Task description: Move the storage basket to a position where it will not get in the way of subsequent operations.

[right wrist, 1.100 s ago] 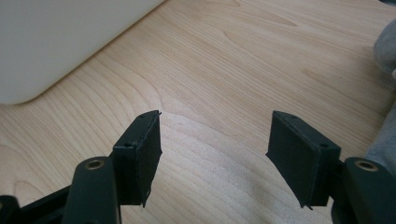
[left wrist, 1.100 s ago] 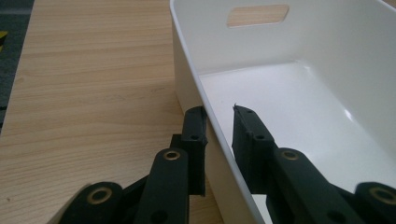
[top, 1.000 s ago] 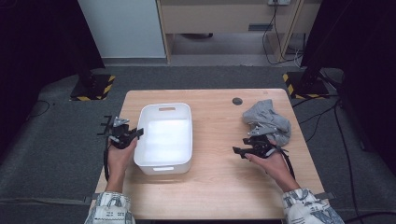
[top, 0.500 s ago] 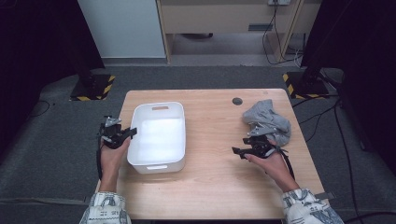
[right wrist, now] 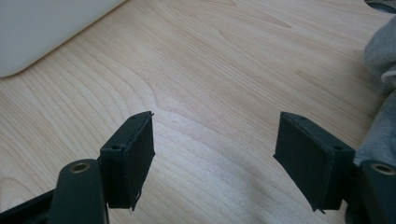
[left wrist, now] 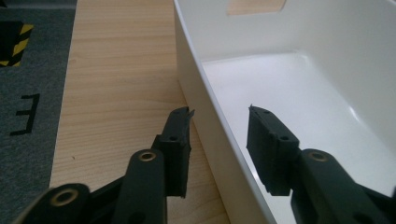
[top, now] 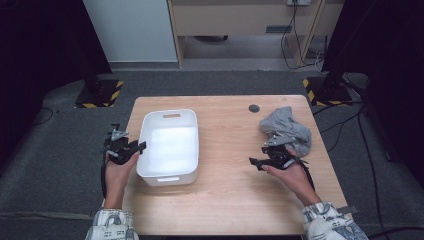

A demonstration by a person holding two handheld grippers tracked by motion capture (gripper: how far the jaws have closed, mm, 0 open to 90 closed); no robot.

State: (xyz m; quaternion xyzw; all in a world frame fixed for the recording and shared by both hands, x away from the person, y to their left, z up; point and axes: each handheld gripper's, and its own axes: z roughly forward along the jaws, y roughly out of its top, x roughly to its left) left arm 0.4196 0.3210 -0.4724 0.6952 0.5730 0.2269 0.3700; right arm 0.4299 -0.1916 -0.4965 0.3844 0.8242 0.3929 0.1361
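The left gripper [left wrist: 219, 116], jaws just opening, straddles the near side wall of the white tub [left wrist: 205, 98] without pinching it, one jaw inside and one outside, while the right gripper [right wrist: 215, 140] gapes empty over bare table [right wrist: 224, 60], the grey cloth [right wrist: 380, 56] beside it cut off by the frame edge.

Left claw [top: 134, 148] just been opening; right claw [top: 256, 161] apparently wide.
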